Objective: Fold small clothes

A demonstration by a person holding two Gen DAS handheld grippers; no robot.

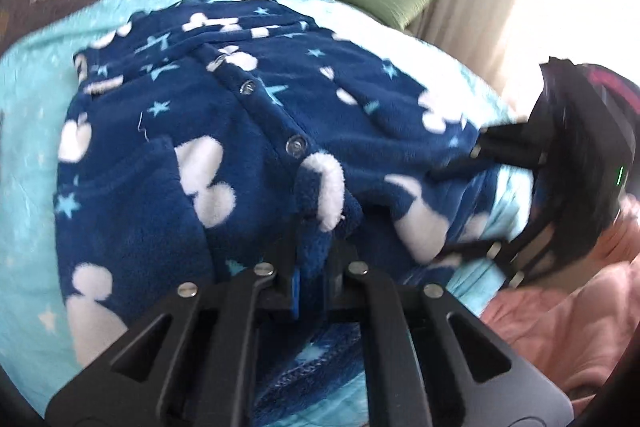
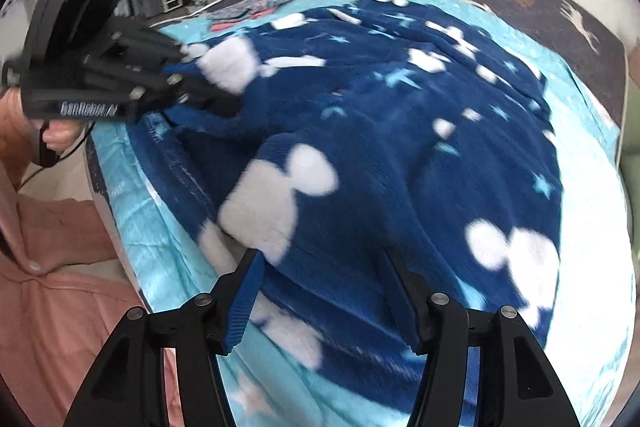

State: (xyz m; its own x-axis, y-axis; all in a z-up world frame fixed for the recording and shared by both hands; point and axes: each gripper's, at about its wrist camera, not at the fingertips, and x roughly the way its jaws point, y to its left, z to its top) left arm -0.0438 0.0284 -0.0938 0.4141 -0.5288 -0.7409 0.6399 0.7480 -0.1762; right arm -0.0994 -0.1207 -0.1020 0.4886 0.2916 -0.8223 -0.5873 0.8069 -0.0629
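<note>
The navy fleece garment with white mouse-head shapes and pale blue stars [image 1: 248, 115] lies spread across the turquoise star-print bedspread [image 1: 28, 155], filling the centre of both views. In the left wrist view, its row of clear buttons [image 1: 295, 146] runs down the middle, fastened as far as can be seen. At lower centre, the left gripper [image 1: 316, 227] is clenched on a bunched fold of navy fleece with a white patch. At the right edge of that frame the right gripper [image 1: 464, 211] reaches in over the garment's border. In the right wrist view its fingers stand wide apart, released, with fleece lying between them and nothing pinched. My judgement: folding has barely begun. One edge is gathered, no crisp fold lies flat, and the sleeves and body remain to be folded. A salmon-pink quilted fabric [image 1: 568, 327] sits at lower right.
</note>
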